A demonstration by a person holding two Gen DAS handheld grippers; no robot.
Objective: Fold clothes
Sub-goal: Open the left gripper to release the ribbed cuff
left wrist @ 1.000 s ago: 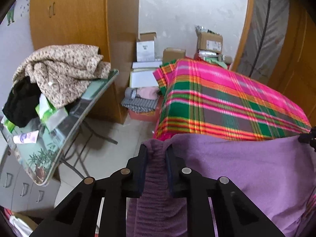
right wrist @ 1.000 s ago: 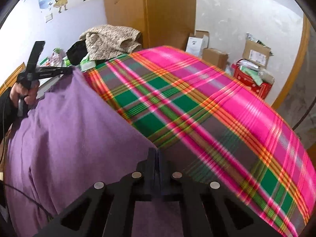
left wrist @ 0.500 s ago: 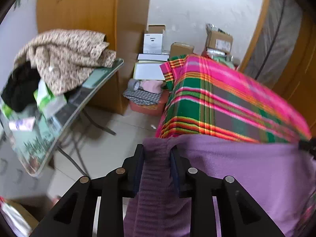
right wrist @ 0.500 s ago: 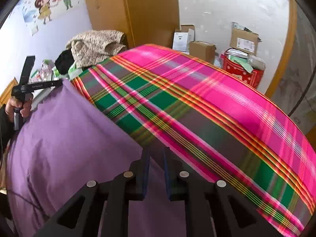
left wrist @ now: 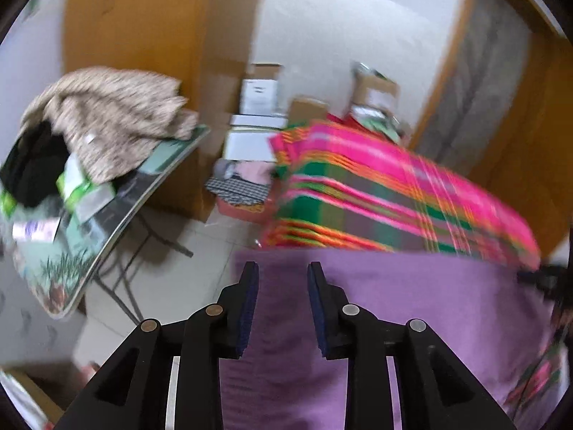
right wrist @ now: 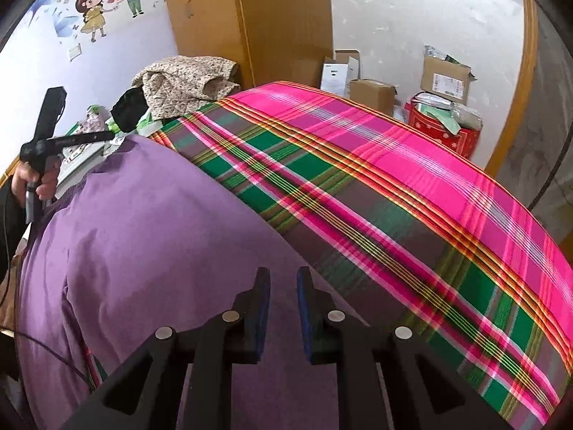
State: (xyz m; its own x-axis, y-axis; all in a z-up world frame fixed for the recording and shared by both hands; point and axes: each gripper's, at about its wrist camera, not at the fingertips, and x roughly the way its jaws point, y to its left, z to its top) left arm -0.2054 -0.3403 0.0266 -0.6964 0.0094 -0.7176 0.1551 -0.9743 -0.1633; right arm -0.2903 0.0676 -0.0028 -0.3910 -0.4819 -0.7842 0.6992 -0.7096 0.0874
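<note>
A purple garment (left wrist: 412, 304) (right wrist: 143, 233) lies spread over the near end of a bed with a pink and green plaid cover (left wrist: 376, 186) (right wrist: 394, 179). My left gripper (left wrist: 283, 268) is open just above the garment's left corner, and purple cloth shows in the gap between its pads. My right gripper (right wrist: 283, 276) is also open, hovering over the garment's right edge where it meets the plaid. The right wrist view shows a hand (right wrist: 39, 182) holding the left gripper at the far left. The left wrist view is blurred.
Left of the bed stands a glass-top folding table (left wrist: 118, 215) with a beige floral garment (left wrist: 107, 118) (right wrist: 186, 82), black clothing (left wrist: 32, 168) and packets heaped on it. Cardboard boxes (right wrist: 444, 79) and a red container (right wrist: 447, 132) sit by the back wall. A wooden wardrobe (right wrist: 279, 18) stands behind.
Both grippers have opened and let go of the purple garment's edge, which now rests on the bed. Both have drawn back slightly; the left one is still moving.
</note>
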